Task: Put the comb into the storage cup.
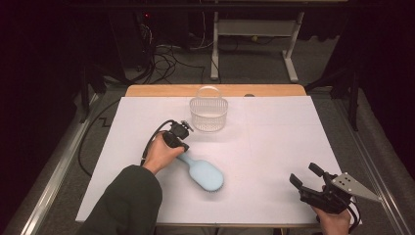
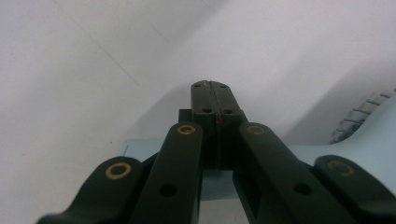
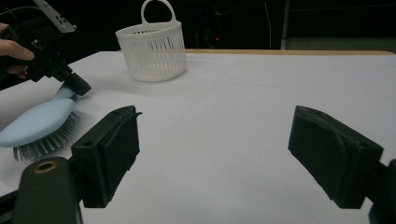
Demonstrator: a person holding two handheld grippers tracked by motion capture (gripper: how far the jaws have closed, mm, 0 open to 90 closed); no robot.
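- High view: I count one hairbrush, one basket and two claws. The hairbrush is pale blue, with an oval head and a narrow handle, and it lies on the white surface a little to the 7 o'clock side of the middle. Its handle points to 10 o'clock. The left claw is at the handle end, with its jaws closed on the handle. The basket is white with slotted walls and a loop handle, and it stands at 12 o'clock, apart from the brush. The right claw is at 4 o'clock, well apart from the brush, with its jaws spread wide and holding nothing.
- Left gripper view: the two black jaws of the left claw are pressed together at the tips, above the pale blue hairbrush. Some dark bristles are visible at 3 o'clock.
- Right gripper view: the right claw is wide open over the bare surface. The hairbrush lies at 9 o'clock with bristles down, the left claw on its handle. One basket stands at 11 o'clock.
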